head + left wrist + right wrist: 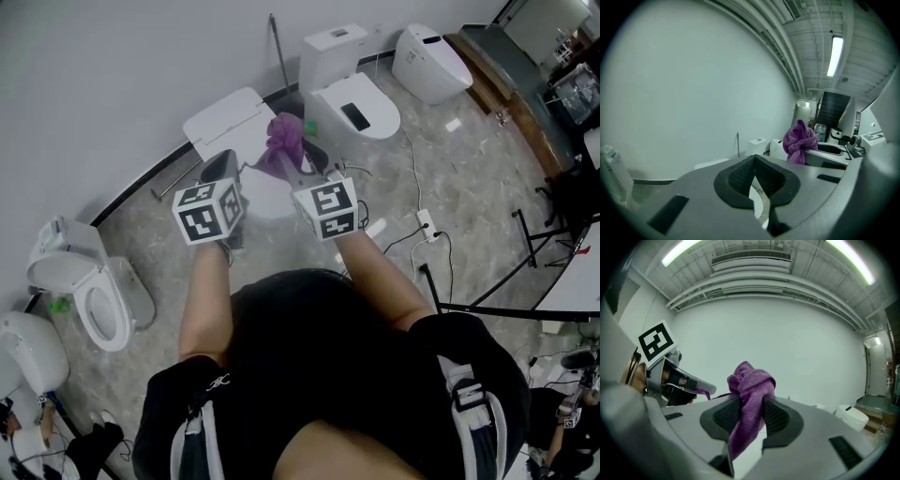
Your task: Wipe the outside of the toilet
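Right tongs (pixel 751 416) are clamped on a purple cloth (pixel 750 385), which bunches above the pads and trails down between them. Left tongs (pixel 754 174) are closed pad to pad with nothing in them. Both hang over the toilet (pixel 232 118), with the cloth above its rear and, as far as I can judge, not touching it, so the wiping looks not yet begun. Next the cloth needs bringing down onto the toilet's outer shell, with enough of the bunch pressed against it to sweep. Only the head view shows the toilet beneath the tongs. The right gripper view, aimed up at wall (pixel 787 343) and ceiling (pixel 754 277), shows the grip on the cloth instead. The left gripper view alone shows that its own pads hold nothing.
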Demonstrator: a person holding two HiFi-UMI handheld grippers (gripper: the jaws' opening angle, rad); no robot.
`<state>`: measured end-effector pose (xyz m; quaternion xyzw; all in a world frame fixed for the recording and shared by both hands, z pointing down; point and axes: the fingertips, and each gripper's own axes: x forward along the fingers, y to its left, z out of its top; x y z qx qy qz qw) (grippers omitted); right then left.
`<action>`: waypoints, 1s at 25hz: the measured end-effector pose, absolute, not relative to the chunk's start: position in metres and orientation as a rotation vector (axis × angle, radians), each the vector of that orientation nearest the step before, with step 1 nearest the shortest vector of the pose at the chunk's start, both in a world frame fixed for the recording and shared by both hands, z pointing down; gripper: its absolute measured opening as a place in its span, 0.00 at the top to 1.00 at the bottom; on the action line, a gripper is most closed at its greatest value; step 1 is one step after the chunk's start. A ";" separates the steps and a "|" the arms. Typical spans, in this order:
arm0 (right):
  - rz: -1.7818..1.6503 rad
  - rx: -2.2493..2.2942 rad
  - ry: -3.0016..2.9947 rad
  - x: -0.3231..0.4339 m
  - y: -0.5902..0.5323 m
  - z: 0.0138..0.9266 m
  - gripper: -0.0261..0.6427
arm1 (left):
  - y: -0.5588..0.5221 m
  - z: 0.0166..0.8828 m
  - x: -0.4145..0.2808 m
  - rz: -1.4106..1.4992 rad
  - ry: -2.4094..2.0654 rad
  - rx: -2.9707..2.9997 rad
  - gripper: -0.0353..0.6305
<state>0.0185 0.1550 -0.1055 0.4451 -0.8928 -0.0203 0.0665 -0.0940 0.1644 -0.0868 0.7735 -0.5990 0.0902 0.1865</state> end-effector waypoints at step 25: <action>0.070 1.008 -2.767 -0.020 -0.086 -0.072 0.77 | -0.016 -0.055 -0.134 0.280 -1.885 1.866 0.93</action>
